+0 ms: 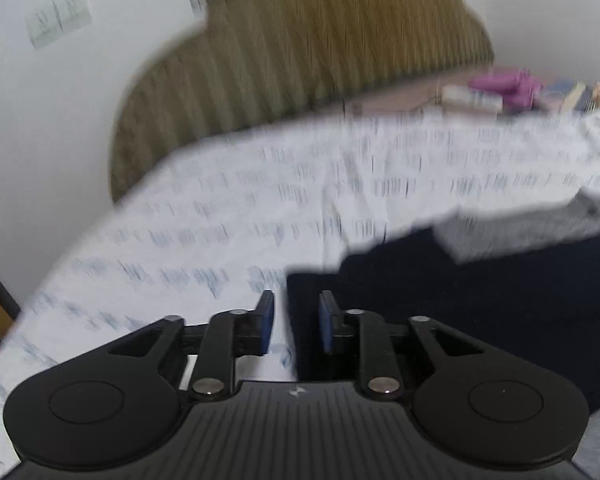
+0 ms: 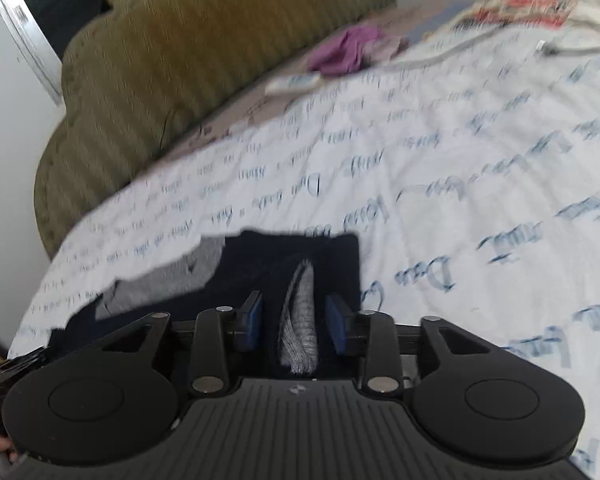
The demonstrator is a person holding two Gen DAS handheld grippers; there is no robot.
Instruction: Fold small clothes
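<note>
Navy garment (image 2: 300, 256) with grey lining flat on script-print bedsheet (image 2: 460, 160), directly ahead of both tools. Left gripper (image 1: 296, 320) parted, empty, at garment's left edge. Right gripper (image 2: 294, 322) parted, straddling grey ribbed fold (image 2: 300, 320), not pinching. Likely mid-fold; next: close on edges, lift together.

Olive ribbed headboard (image 2: 172, 60) against white wall (image 1: 40, 120), script-printed white bedspread (image 2: 460, 160).

bed (image 2: 440, 140) (script-print sheet), navy garment (image 2: 292, 256), purple cloth (image 2: 344, 54) near headboard (image 2: 172, 48)
</note>
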